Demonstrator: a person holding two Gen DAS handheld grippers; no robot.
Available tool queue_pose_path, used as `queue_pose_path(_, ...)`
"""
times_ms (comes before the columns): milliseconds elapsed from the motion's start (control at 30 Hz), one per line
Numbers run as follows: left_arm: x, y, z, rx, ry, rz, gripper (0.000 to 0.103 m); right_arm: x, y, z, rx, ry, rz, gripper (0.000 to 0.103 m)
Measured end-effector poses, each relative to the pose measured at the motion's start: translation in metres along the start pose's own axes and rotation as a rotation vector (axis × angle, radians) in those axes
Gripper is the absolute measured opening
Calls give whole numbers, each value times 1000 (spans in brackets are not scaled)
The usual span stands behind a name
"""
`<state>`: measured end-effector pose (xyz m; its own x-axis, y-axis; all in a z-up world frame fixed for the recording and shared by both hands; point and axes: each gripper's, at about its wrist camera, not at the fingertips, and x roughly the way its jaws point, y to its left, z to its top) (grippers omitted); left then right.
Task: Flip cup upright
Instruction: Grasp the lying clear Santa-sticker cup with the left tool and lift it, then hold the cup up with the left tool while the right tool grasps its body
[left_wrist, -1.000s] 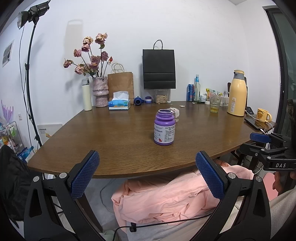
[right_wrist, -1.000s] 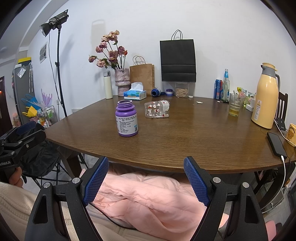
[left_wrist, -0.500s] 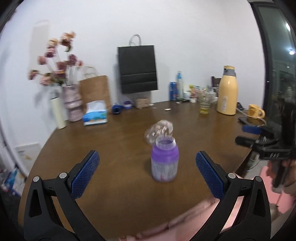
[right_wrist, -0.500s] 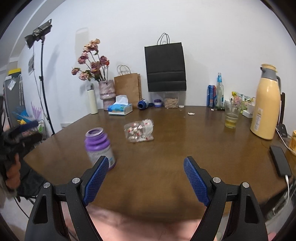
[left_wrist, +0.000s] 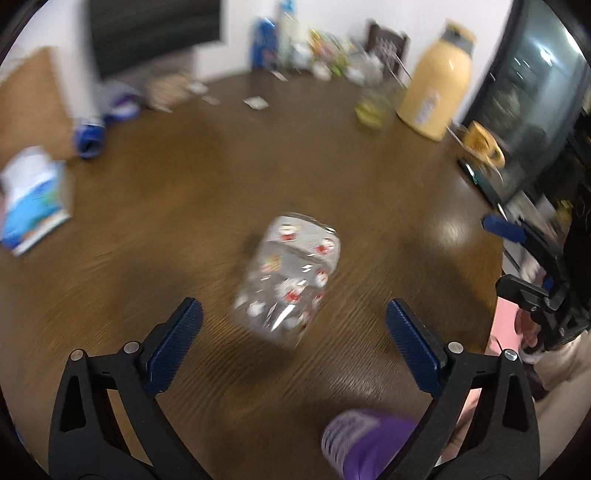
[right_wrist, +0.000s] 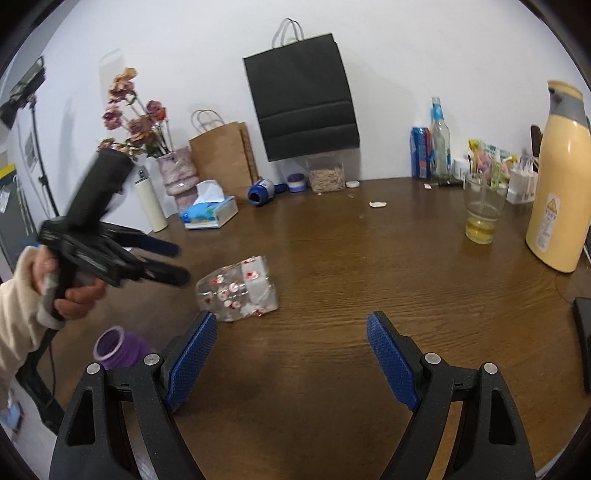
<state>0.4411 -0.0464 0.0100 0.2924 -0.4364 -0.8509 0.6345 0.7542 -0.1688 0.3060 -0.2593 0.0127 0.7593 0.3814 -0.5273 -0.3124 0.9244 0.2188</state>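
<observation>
Both grippers are now reaching over the tabletop (left_wrist: 155, 206), having been back at its edge a second ago.

Through the left wrist camera, the left gripper (left_wrist: 293, 341) is hanging with jaws spread wide and empty, bearing down on the clear patterned cup (left_wrist: 290, 280), which is lying on its side at the blurred frame's centre. A purple jar (left_wrist: 364, 443) is sitting at the lower right.

Through the right wrist camera, the right gripper (right_wrist: 291, 356) is also gaping, holding nothing, with the cup lying just beyond its left finger. Nothing is grasped yet: gripping, turning and standing the cup all seem to be remaining.
</observation>
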Motion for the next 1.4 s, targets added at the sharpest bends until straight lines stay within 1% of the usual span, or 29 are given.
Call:
queue_pose_path(67,24,-1,7,31,67,-25,97,7,-5,0,11,4,-2,88)
queue_pose_path(133,49,1,12,47,146,0,86,15,-7,0,5,9,-14,88)
queue_pose_path(167,61,5,12,36,188,6,68,19,-6,-1,0,16,-17,88)
queue_pose_path(200,68,10,10,17,218,3,59,23,-6,-2,-3,24,-14,88)
queue_pose_path(233,73,15,9,-8,225,-9,58,27,-6,-3,-4,34,-8,88)
queue_pose_path(300,68,17,5,-10,186,-49,58,33,-5,-3,-2,49,-1,88)
queue_pose_path(367,58,18,2,-21,137,-15,58,38,-2,0,-4,57,5,88)
queue_pose_path(433,37,20,-2,-49,61,20,58,38,1,4,-1,52,18,88)
queue_pose_path(467,25,22,-5,-51,13,46,58,36,5,8,1,44,40,88)
queue_pose_path(500,3,18,-9,-53,-55,87,58,34,10,12,1,34,62,88)
queue_pose_path(533,-9,15,-12,-53,-101,106,58,29,16,20,1,11,103,88)
queue_pose_path(600,-49,3,-29,-51,-249,181,58,20,28,33,-7,-30,163,88)
queue_pose_path(633,-61,-3,-35,-47,-295,201,58,16,35,38,-15,-48,185,88)
queue_pose_path(667,-75,-12,-45,-44,-360,227,58,11,43,46,-22,-71,219,88)
queue_pose_path(700,-93,-22,-60,-54,-431,226,58,8,51,52,-19,-85,264,88)
queue_pose_path(733,-100,-24,-63,-60,-468,222,58,6,58,58,-10,-89,314,88)
queue_pose_path(767,-110,-30,-77,-72,-522,220,58,6,66,64,6,-83,379,88)
queue_pose_path(833,-121,-36,-100,-99,-579,211,58,12,84,73,47,-35,517,88)
queue_pose_path(900,-127,-41,-122,-143,-621,216,58,19,101,73,71,17,616,88)
queue_pose_path(967,-132,-51,-146,-142,-676,219,58,27,122,70,83,69,690,88)
queue_pose_path(1033,-133,-62,-164,-120,-718,233,58,34,136,65,81,91,703,88)
queue_pose_path(1100,-133,-68,-177,-130,-754,248,58,35,147,59,89,102,700,87)
queue_pose_path(1133,-133,-66,-181,-143,-759,239,58,36,150,56,92,104,697,81)
queue_pose_path(1167,-131,-65,-188,-165,-758,228,59,36,155,53,88,102,716,67)
queue_pose_path(1233,-134,-65,-199,-174,-751,229,60,35,163,49,49,109,715,67)
queue_pose_path(1300,-137,-63,-205,-195,-774,276,72,31,179,43,-42,98,678,66)
queue_pose_path(1333,-138,-60,-207,-195,-784,286,72,27,188,39,-105,80,644,66)
queue_pose_path(1367,-139,-58,-208,-190,-788,292,70,20,200,33,-203,33,573,67)
queue_pose_path(1400,-138,-57,-209,-184,-791,294,60,14,213,26,-310,-29,494,67)
